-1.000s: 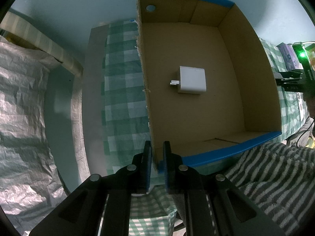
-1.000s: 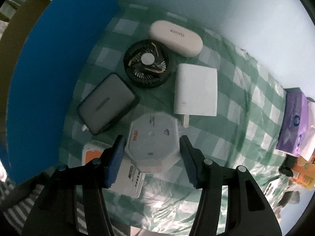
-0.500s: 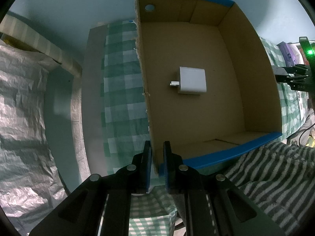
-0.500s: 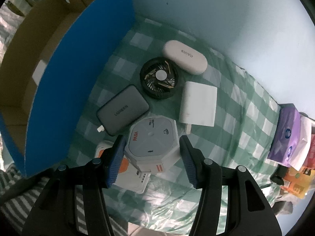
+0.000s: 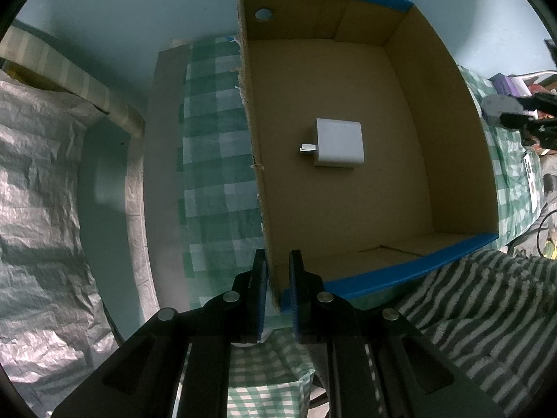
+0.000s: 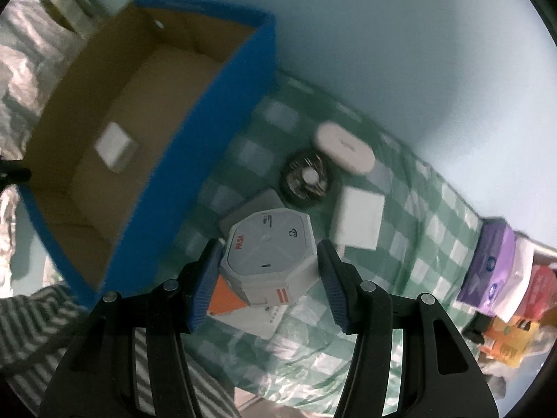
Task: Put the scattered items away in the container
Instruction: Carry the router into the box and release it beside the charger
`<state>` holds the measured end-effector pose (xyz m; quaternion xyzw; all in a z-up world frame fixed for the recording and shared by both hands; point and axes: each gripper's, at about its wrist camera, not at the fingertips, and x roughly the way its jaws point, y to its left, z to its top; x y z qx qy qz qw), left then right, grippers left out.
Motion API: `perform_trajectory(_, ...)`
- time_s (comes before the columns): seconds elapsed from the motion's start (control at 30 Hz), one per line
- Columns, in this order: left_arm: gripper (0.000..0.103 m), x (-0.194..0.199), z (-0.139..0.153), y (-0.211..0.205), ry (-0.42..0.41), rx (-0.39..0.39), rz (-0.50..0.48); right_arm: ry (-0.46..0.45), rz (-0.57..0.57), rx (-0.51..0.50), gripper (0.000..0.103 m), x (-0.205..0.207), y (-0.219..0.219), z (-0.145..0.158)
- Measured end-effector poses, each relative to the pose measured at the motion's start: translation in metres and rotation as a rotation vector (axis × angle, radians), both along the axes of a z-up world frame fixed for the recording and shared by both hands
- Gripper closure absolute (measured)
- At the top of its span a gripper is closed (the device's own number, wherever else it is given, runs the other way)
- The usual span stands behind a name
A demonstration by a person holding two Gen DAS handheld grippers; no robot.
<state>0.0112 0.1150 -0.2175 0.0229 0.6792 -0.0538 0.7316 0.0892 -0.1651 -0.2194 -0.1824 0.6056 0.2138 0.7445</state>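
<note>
The cardboard box (image 5: 348, 191) sits on the checked cloth (image 6: 417, 216); the left claw (image 5: 277, 268) is clamped on its 6 o'clock corner. The right claw (image 6: 268, 261) grips the white octagonal gadget (image 6: 269, 254), at 4 o'clock from the box

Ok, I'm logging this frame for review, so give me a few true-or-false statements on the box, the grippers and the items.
1. The left gripper is clamped on the box wall. True.
2. The box is empty. False: a white charger lies on its floor.
3. The right gripper holds the octagonal gadget. True.
4. The fan is already in the box. False: it lies on the checked cloth.
5. The white case lies beside the fan. True.
</note>
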Motion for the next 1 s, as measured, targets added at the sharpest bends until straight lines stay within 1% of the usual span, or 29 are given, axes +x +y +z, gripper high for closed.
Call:
perform_trajectory(0.07, 0.092, 0.0, 0.0, 0.0, 0.0, 0.002, 0.0, -0.017, 0.027, 0.014, 0.048, -0.002, 0.009, 0.013)
perform_trajectory(0.27, 0.092, 0.0, -0.002, -0.001, 0.0, 0.005, -0.005, -0.045, 0.107, 0.057, 0.048, -0.008, 0.041, 0.035)
perform_trajectory(0.4, 0.092, 0.001, -0.001, -0.001, 0.0, 0.007, -0.007, -0.055, 0.168, 0.067, 0.047, -0.011, 0.064, 0.041)
perform_trajectory(0.7, 0.092, 0.002, 0.0, -0.002, -0.003, 0.011, -0.013, -0.04, 0.283, 0.057, 0.048, -0.014, 0.107, 0.024)
perform_trajectory(1.0, 0.092, 0.002, 0.0, -0.001, -0.003, 0.011, -0.016, -0.005, 0.336, 0.03, 0.047, -0.013, 0.134, -0.001)
